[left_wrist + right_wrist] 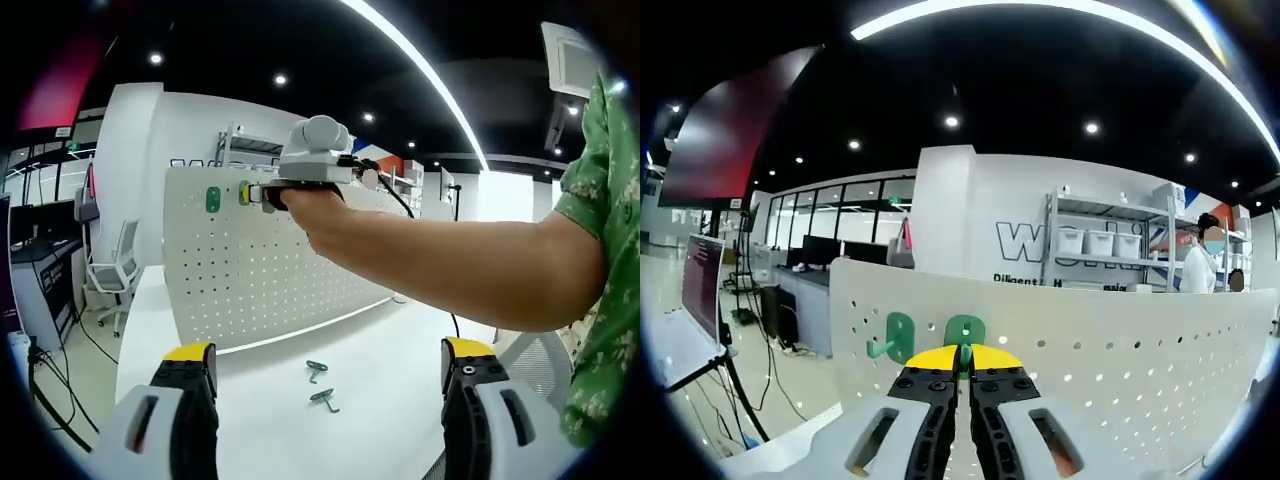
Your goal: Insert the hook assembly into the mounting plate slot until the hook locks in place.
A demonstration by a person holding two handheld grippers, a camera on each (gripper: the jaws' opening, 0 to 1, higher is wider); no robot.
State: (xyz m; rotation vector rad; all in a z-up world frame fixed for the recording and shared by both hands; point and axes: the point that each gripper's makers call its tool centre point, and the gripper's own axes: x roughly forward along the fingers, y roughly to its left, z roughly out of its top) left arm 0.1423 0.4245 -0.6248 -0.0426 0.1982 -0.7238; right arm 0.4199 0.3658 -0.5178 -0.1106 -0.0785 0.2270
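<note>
A white pegboard mounting plate (270, 275) stands upright on a white table (380, 420). One green hook (212, 199) hangs near its top left corner. Just to the right of that hook, my right gripper (247, 193) is held by a hand against the board's top edge. In the right gripper view, my right gripper (960, 358) is shut on a second green hook (964, 330), pressed to the pegboard (1100, 375) beside the mounted hook (895, 338). Two loose green hooks (317, 371) (325, 399) lie on the table. My left gripper (329, 352) hovers open above them, holding nothing.
A person's forearm (440, 265) crosses above the table from the right. An office chair (113, 275) and desks stand at the left past the table edge. A laptop (700, 290) sits at the left, shelving with bins (1100, 243) stands behind the board, and a person (1208, 262) is far back.
</note>
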